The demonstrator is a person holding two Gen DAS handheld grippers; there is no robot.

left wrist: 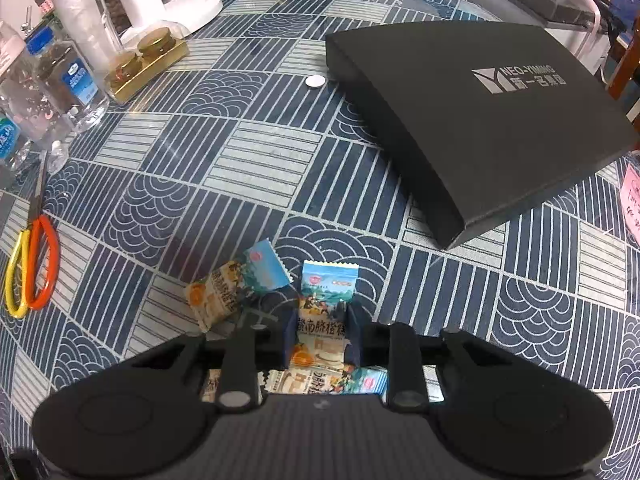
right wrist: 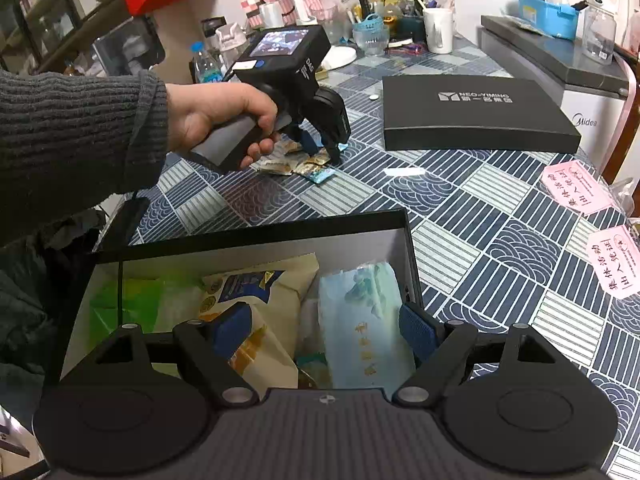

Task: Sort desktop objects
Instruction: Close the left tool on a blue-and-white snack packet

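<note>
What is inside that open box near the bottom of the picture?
The open box holds a tan snack bag, a pale blue packet and something green. The right gripper hides whatever lies lower down.

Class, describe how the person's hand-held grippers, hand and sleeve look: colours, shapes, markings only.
The right gripper is matte black with round side discs, a ribbed grey deck and blue textured finger pads. The left gripper is a black pistol-grip unit with a small screen, a white sticker and a blue dot. The left hand is bare; its sleeve is dark grey ribbed knit.

Three printed snack packets [left wrist: 322,316] clustered on the tablecloth; open black box [right wrist: 256,236] holds pouches.
</note>
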